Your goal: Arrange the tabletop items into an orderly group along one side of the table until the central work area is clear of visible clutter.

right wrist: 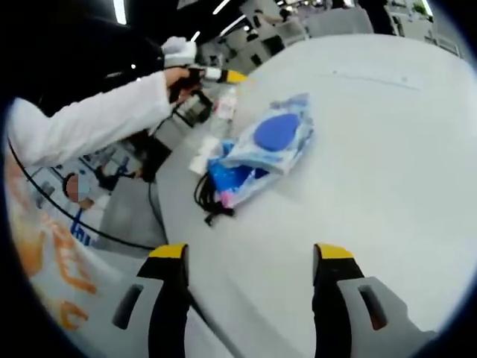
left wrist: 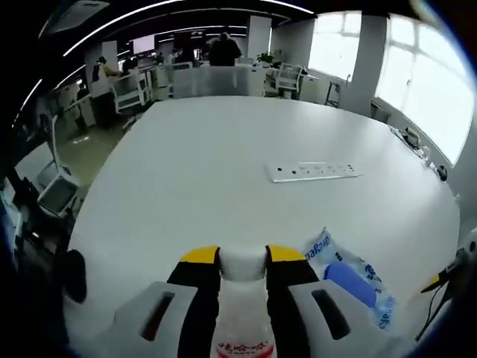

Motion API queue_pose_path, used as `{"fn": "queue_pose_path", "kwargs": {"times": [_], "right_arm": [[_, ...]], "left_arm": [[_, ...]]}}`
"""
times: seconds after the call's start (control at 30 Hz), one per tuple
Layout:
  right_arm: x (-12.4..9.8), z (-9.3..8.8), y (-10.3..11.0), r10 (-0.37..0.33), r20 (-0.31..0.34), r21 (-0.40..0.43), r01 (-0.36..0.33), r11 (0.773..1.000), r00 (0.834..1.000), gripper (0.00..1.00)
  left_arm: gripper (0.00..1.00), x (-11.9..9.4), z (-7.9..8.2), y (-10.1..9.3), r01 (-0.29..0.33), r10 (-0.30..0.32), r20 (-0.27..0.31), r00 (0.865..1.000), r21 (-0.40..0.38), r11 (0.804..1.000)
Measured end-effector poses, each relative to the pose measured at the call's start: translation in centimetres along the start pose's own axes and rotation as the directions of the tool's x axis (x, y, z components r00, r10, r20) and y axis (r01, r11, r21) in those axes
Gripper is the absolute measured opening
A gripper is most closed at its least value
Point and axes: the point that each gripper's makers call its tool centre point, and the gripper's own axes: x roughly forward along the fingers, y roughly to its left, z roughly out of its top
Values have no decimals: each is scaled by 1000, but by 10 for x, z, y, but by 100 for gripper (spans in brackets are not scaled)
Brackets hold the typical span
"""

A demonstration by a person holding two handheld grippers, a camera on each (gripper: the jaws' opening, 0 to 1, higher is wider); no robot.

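Note:
My left gripper point(left wrist: 244, 255) is shut on a clear bottle point(left wrist: 242, 302) with a white cap and a red label, held upright between its yellow-tipped jaws near the edge of the white table point(left wrist: 223, 164). Just to its right lies a blue plastic packet point(left wrist: 350, 282). In the right gripper view, my right gripper point(right wrist: 250, 253) stands open over bare table point(right wrist: 387, 149) with nothing between its jaws. Beyond it lie the blue packet point(right wrist: 272, 142) and a black cable point(right wrist: 209, 198). Past those, a white-sleeved hand holds the left gripper point(right wrist: 216, 74) with the bottle point(right wrist: 225, 104).
A white power strip point(left wrist: 313, 171) lies flat toward the table's right half. Office chairs point(left wrist: 56, 190) stand along the left side, with desks and people at the far end. Windows run along the right. The table edge point(right wrist: 175, 224) passes close to the packet and cable.

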Motion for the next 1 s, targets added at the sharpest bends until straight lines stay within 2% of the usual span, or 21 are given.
{"fn": "queue_pose_path", "kwargs": {"times": [0.27, 0.5, 0.6, 0.8, 0.9, 1.0], "right_arm": [[-6, -7, 8, 3, 10, -25, -3, 1000, 1000, 67], [-9, -10, 13, 2, 7, -50, -2, 999, 1000, 67], [-13, -5, 16, 3, 26, -46, -1, 999, 1000, 67], [-17, -4, 16, -5, 34, -45, 7, 999, 999, 68], [-16, -5, 14, -14, 24, -55, 15, 998, 1000, 69], [-15, -5, 15, -10, 20, -54, 11, 999, 1000, 69]], "left_arm": [[21, -31, -2, 0, 2, -2, 68, 998, -6, 1000], [21, -43, -5, -1, -3, 4, 92, 996, -14, 1000], [21, -49, -5, -3, 0, 0, 96, 995, -4, 1000], [21, -62, 13, -4, -5, -4, 125, 992, 75, 997], [21, -63, 32, -1, -16, 4, 176, 984, 65, 998], [21, -62, 53, 1, -18, 14, 226, 974, 18, 1000]]}}
